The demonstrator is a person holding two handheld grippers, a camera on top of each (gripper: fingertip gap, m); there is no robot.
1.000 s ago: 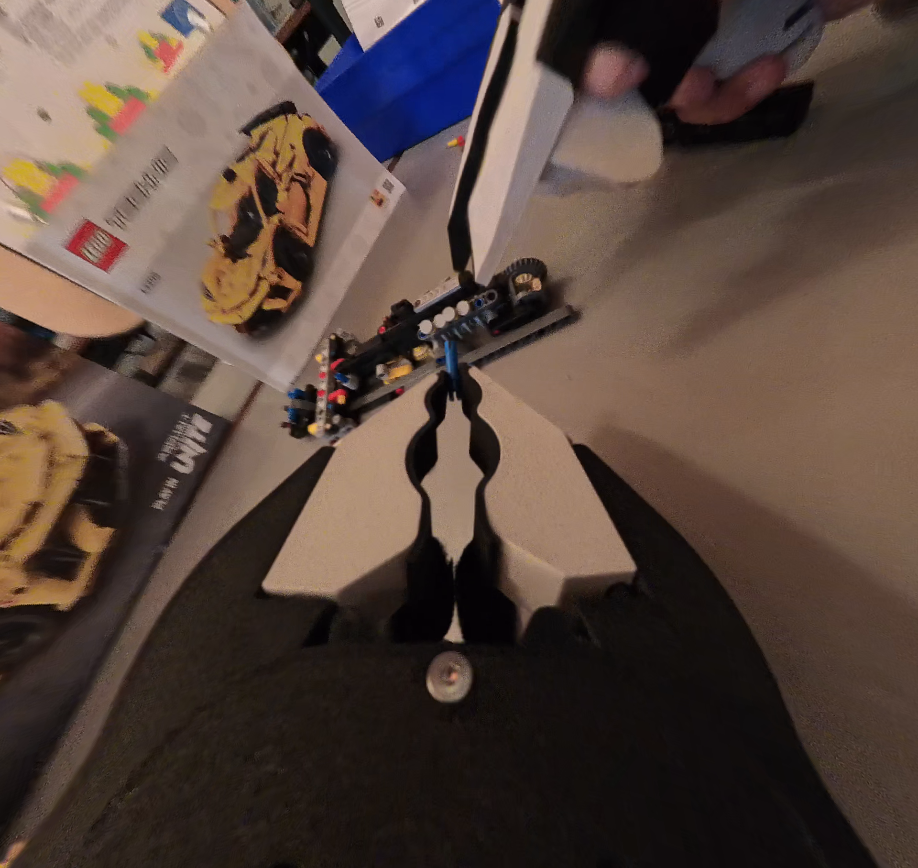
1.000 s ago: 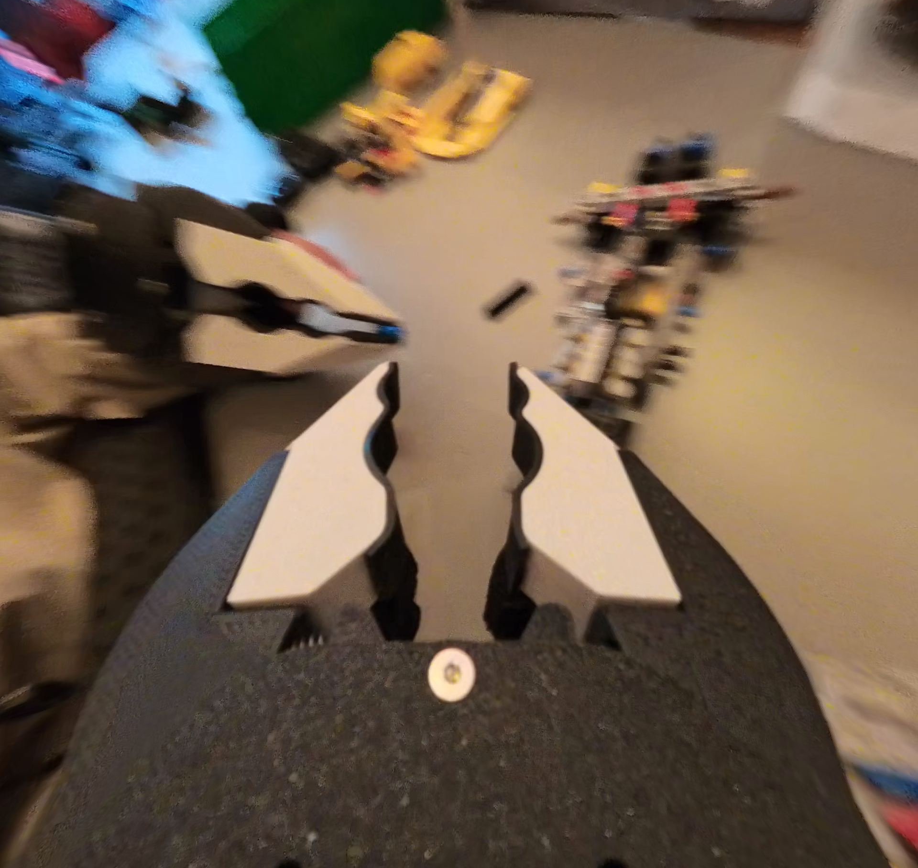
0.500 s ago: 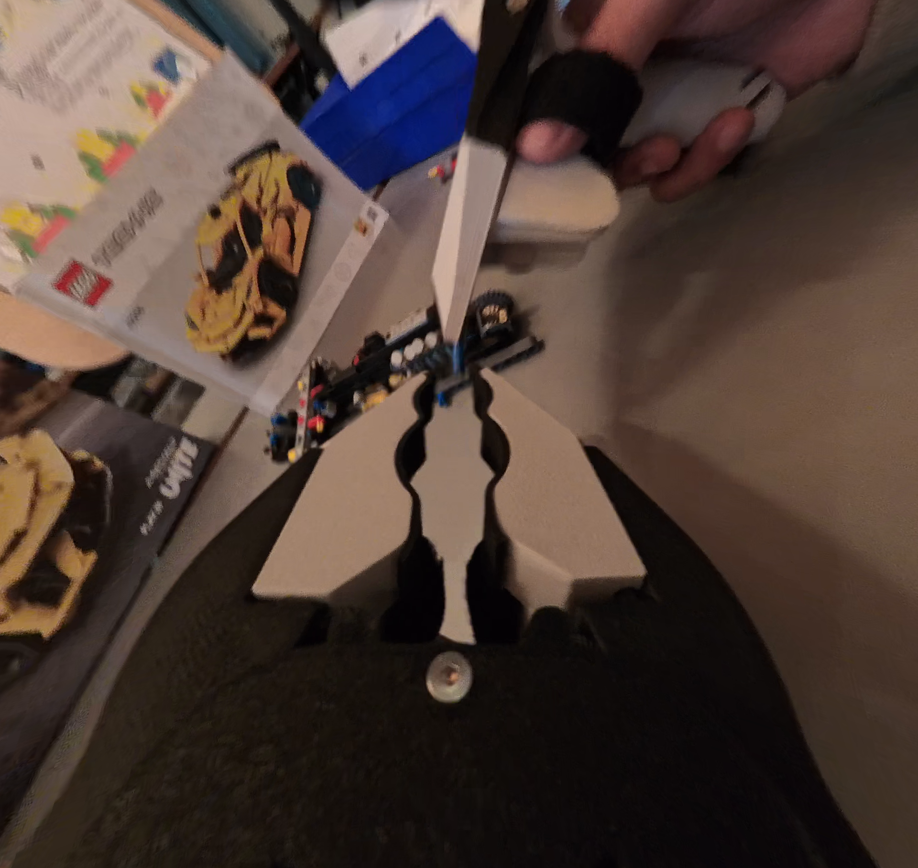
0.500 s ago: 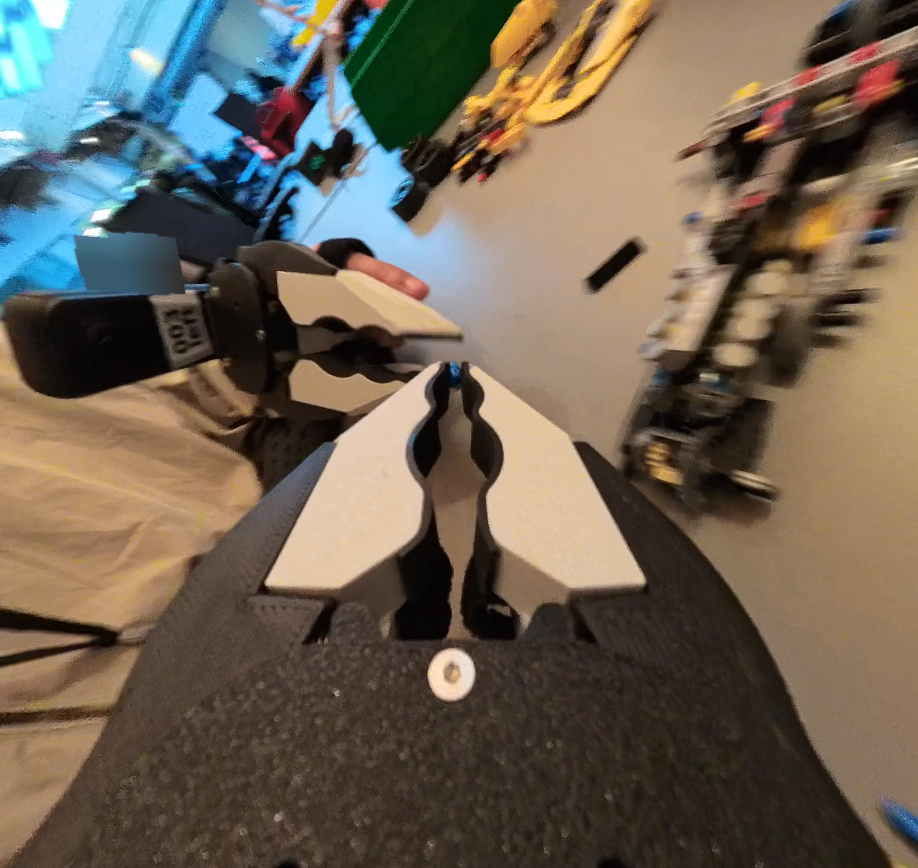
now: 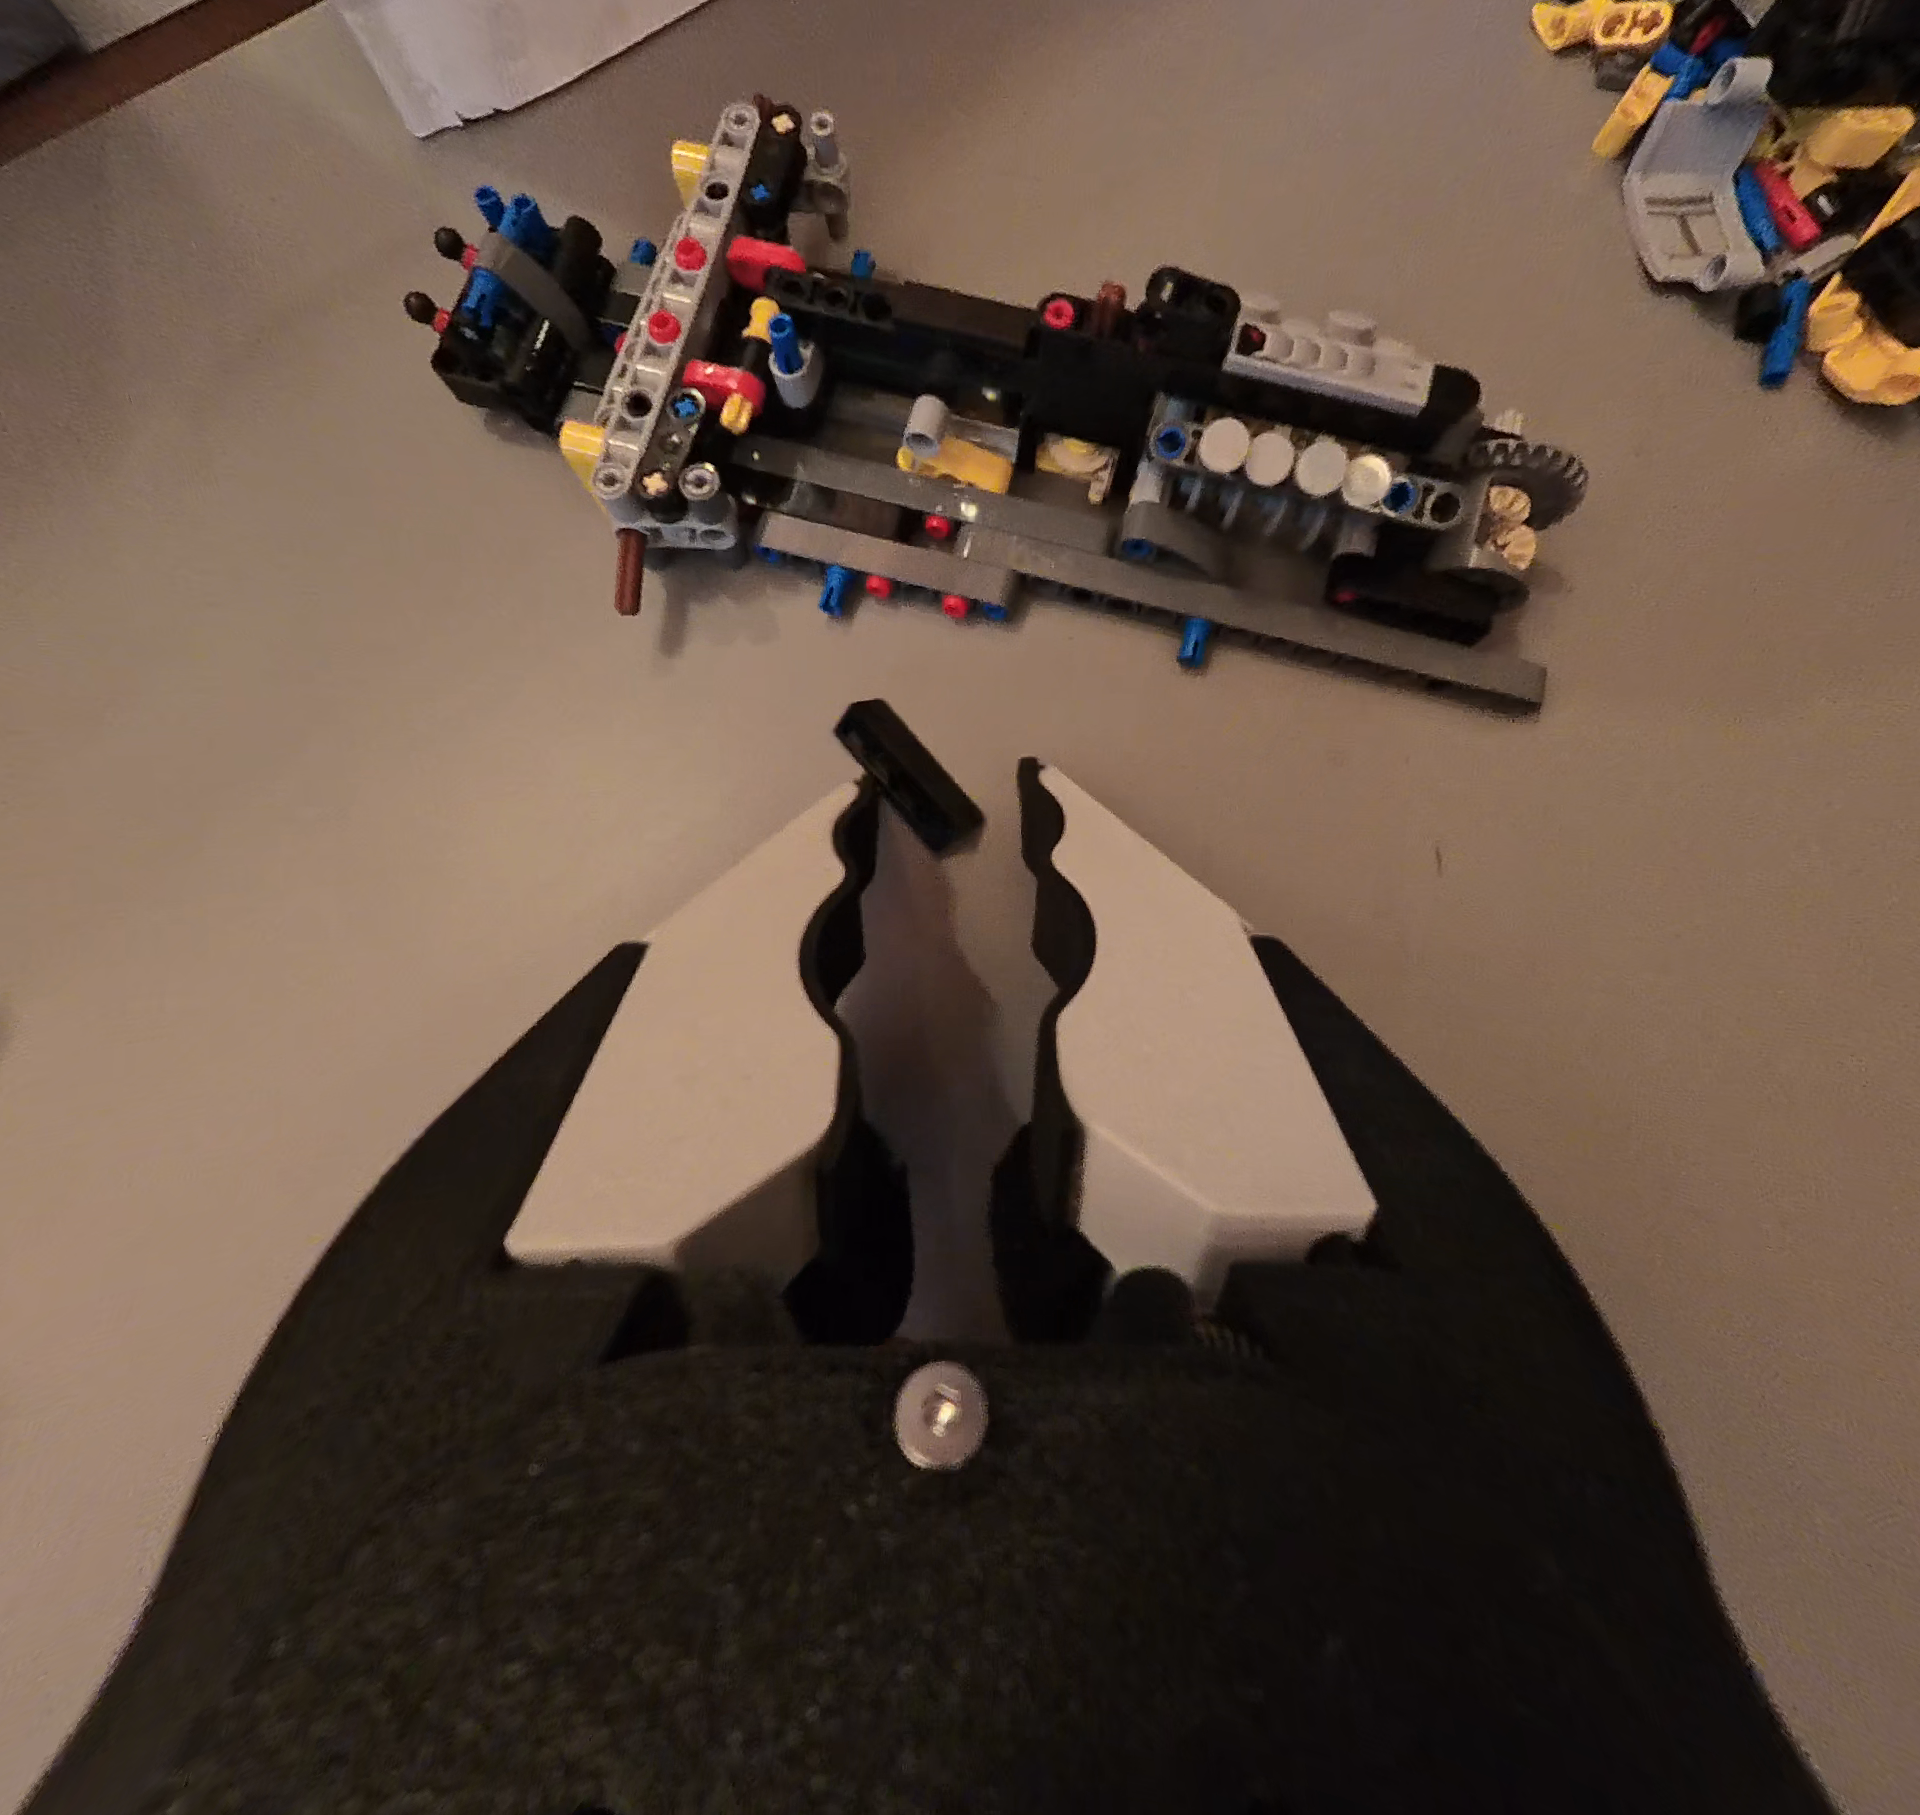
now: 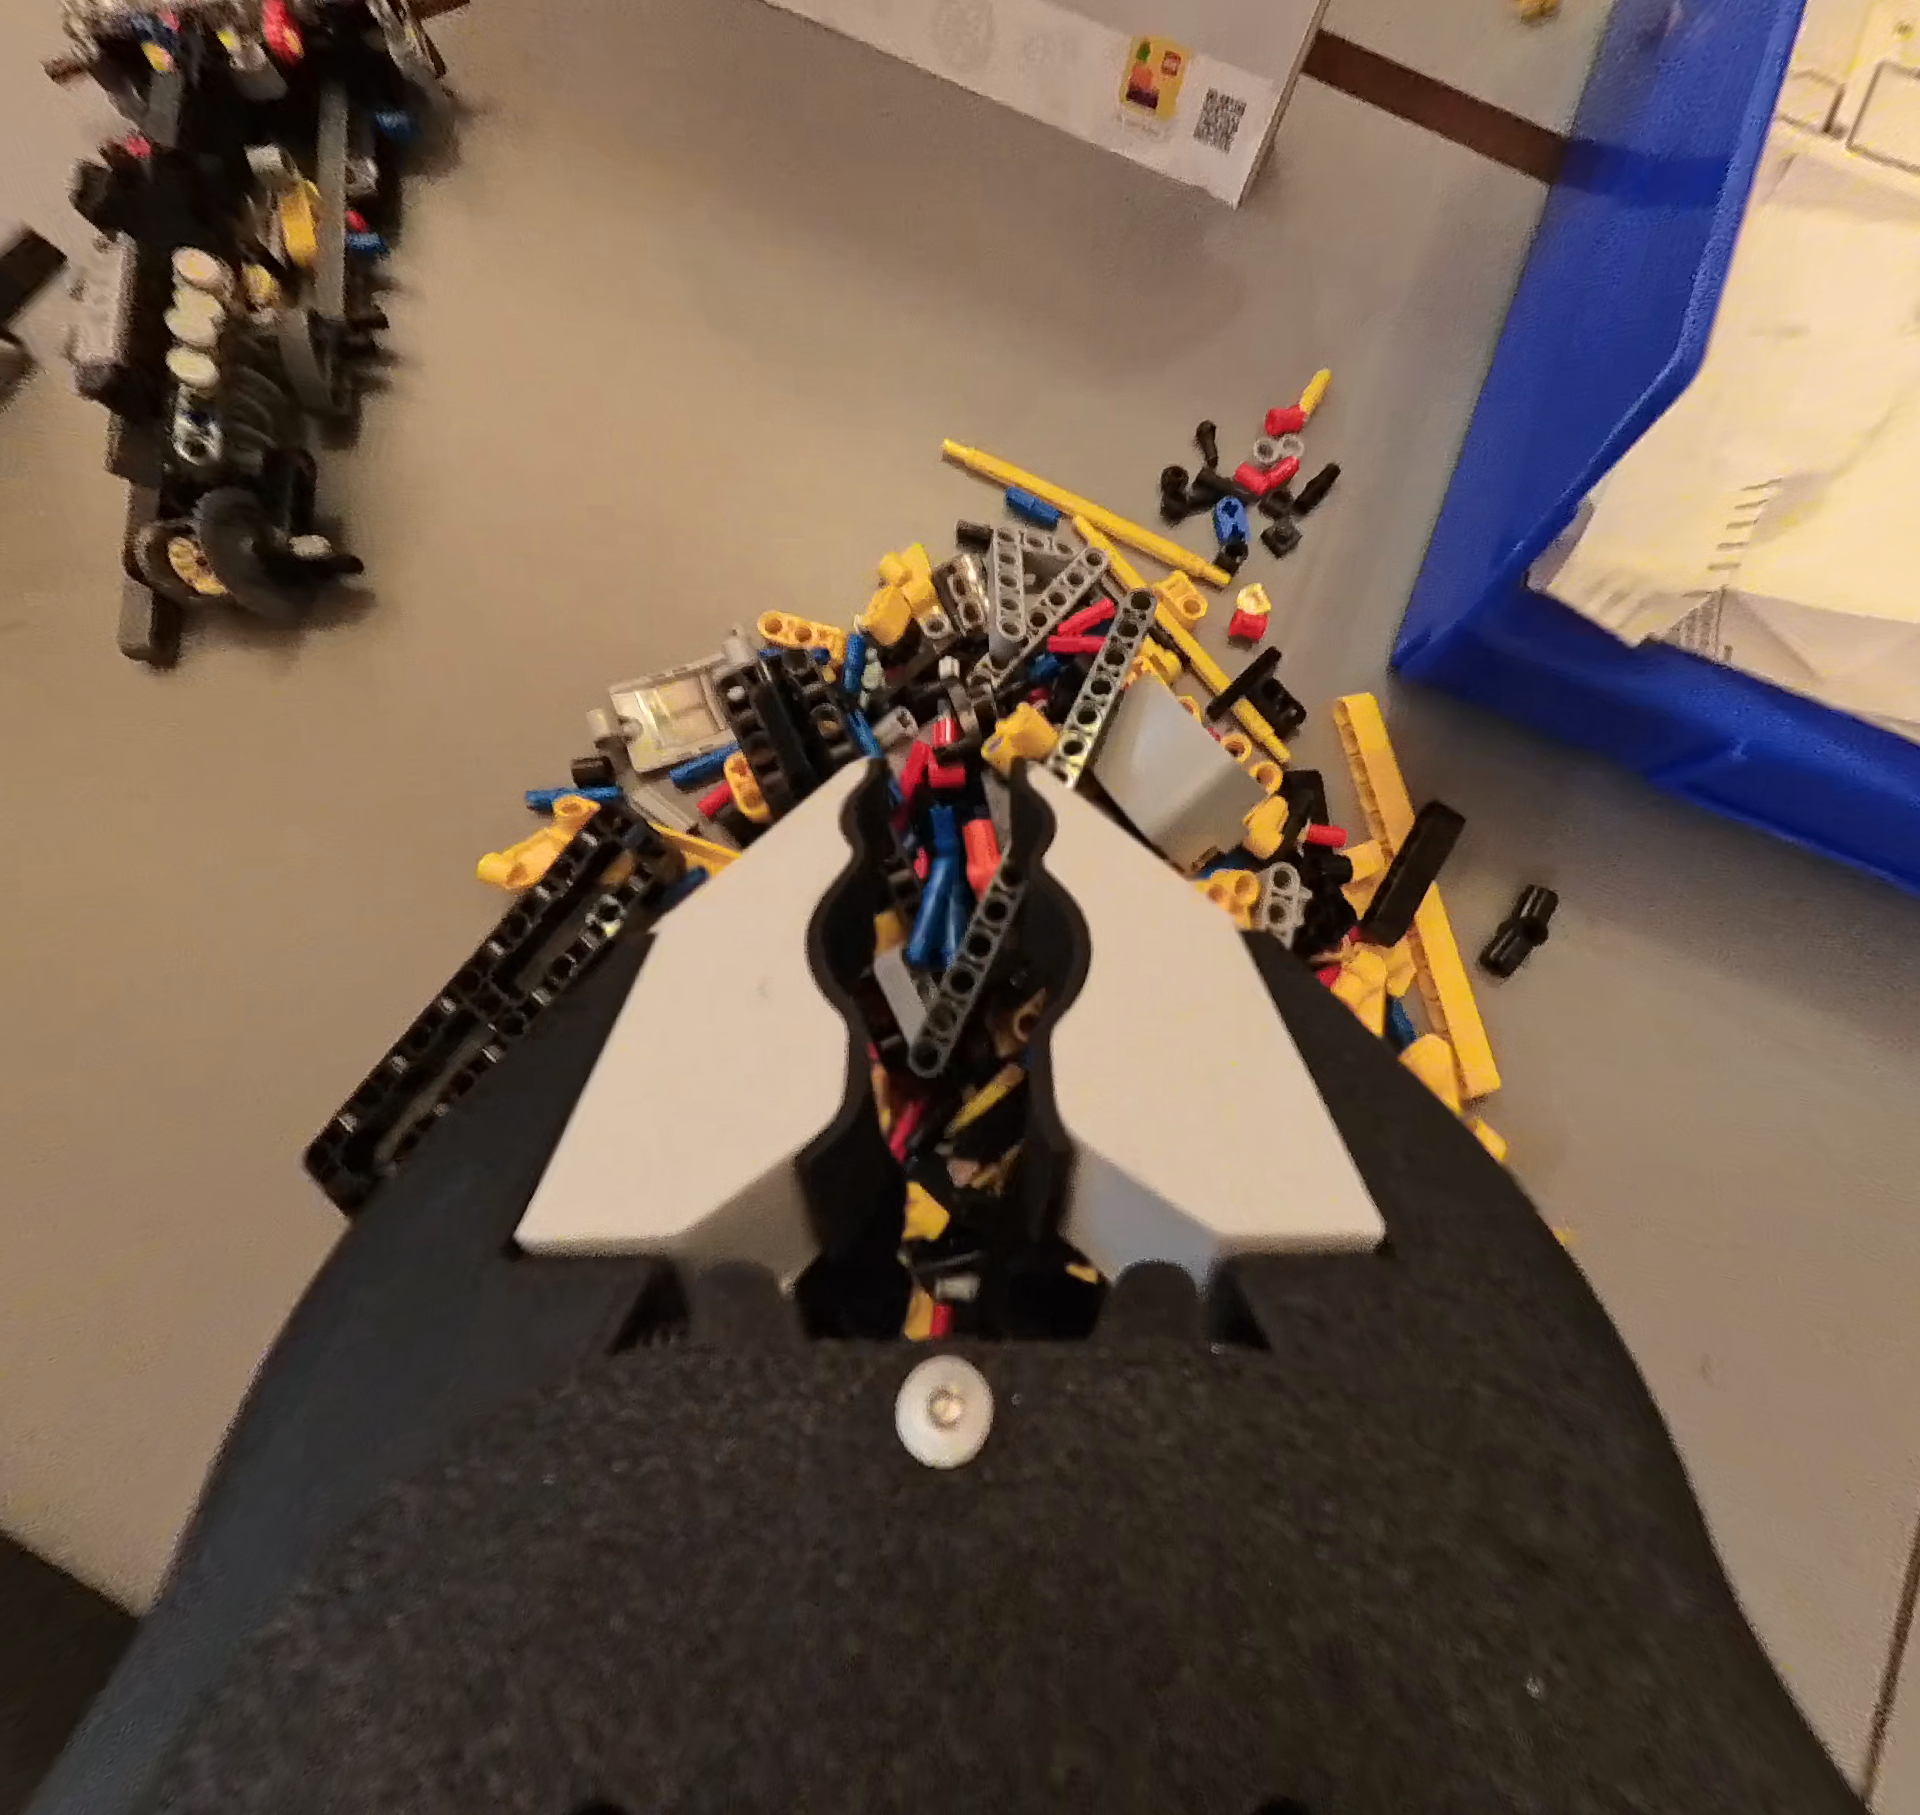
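Hovering parted around small black beam (image 5: 906,776), left gripper (image 5: 940,778) could nudge it away; right gripper (image 6: 951,778) parted above loose brick pile (image 6: 1039,685), risks scattering

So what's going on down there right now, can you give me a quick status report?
Left gripper open, small black piece between its tips. Right gripper open over loose brick pile. Half-built chassis lies apart.

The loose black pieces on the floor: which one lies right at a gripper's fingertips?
The short black bar lying alone between the open left gripper fingertips, before the long chassis; other black pieces lie in the pile.
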